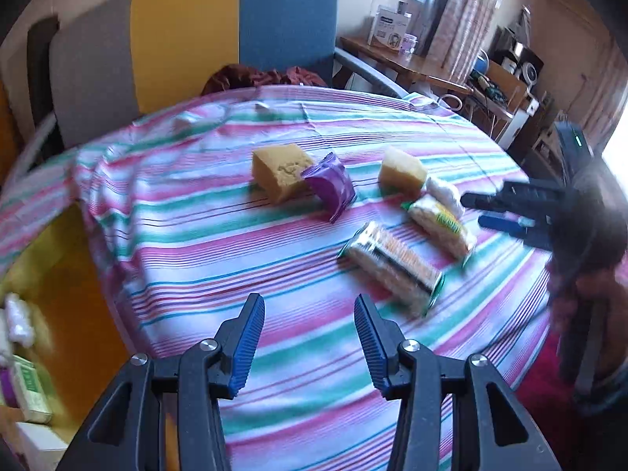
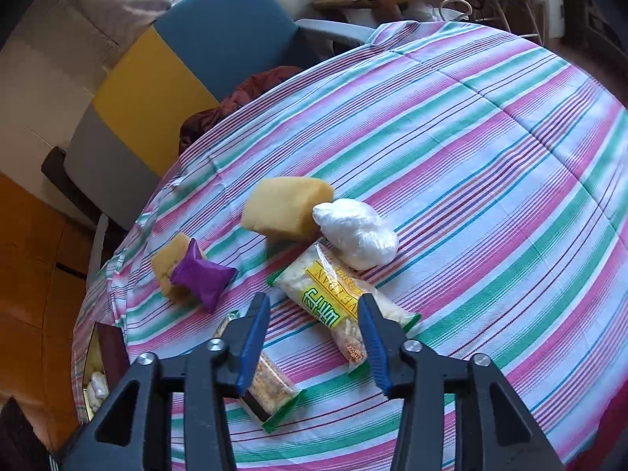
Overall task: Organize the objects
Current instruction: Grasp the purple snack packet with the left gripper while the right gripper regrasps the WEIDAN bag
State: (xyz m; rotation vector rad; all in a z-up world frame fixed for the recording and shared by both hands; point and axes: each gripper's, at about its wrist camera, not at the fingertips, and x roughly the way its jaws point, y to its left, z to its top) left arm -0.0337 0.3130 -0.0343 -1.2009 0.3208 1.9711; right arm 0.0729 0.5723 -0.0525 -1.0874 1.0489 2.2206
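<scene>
On the striped tablecloth (image 1: 196,235) lie two yellow sponges (image 1: 280,174) (image 1: 402,172), a purple packet (image 1: 329,186), a white plastic wad (image 1: 443,194) and two green-ended snack packets (image 1: 439,227) (image 1: 392,267). My left gripper (image 1: 310,337) hangs open over bare cloth, short of the nearer packet. In the right wrist view my right gripper (image 2: 314,333) stands open above the yellow-label packet (image 2: 329,294), whose near end shows between the fingers, untouched. The other packet (image 2: 271,384) lies under its left finger. The purple packet (image 2: 202,274) leans on a sponge (image 2: 168,263).
A blue, yellow and grey chair (image 1: 235,31) with a dark red cloth (image 1: 267,76) stands behind the table. An open box (image 2: 98,373) holding white items sits below the table's left edge. A wooden side table (image 1: 396,59) with a carton is at the back right.
</scene>
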